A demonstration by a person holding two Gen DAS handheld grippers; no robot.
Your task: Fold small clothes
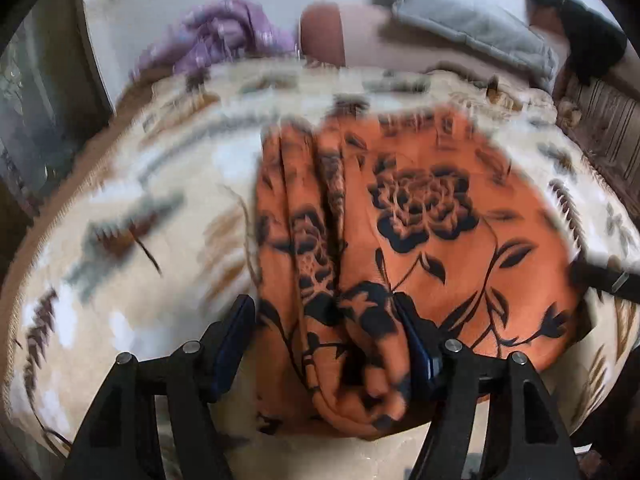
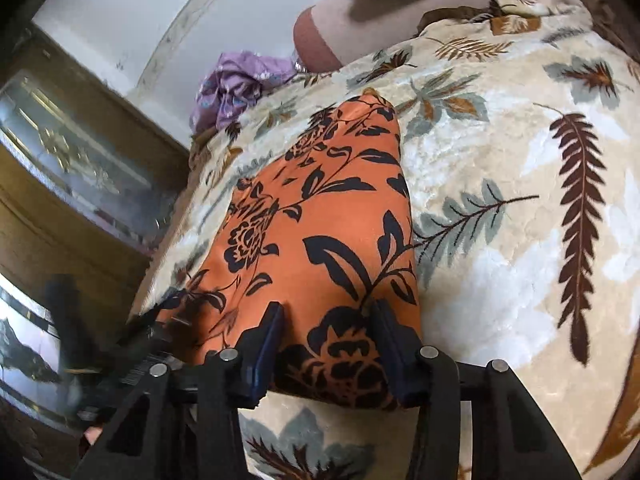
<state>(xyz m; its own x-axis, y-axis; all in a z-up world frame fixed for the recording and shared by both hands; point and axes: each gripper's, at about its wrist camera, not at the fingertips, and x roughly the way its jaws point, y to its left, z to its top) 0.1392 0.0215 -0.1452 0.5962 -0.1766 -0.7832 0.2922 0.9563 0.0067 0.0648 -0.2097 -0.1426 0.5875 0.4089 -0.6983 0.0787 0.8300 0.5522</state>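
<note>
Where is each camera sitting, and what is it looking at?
Left wrist view: sits on the left gripper, looking down its two fingers at the bunched edge of the orange flowered cloth on the leafy blanket; the other gripper's tip pokes in at right.
Right wrist view: sits on the right gripper, looking along the cloth; the left gripper shows blurred at lower left.
Both share the cloth, blanket and purple garment.
</note>
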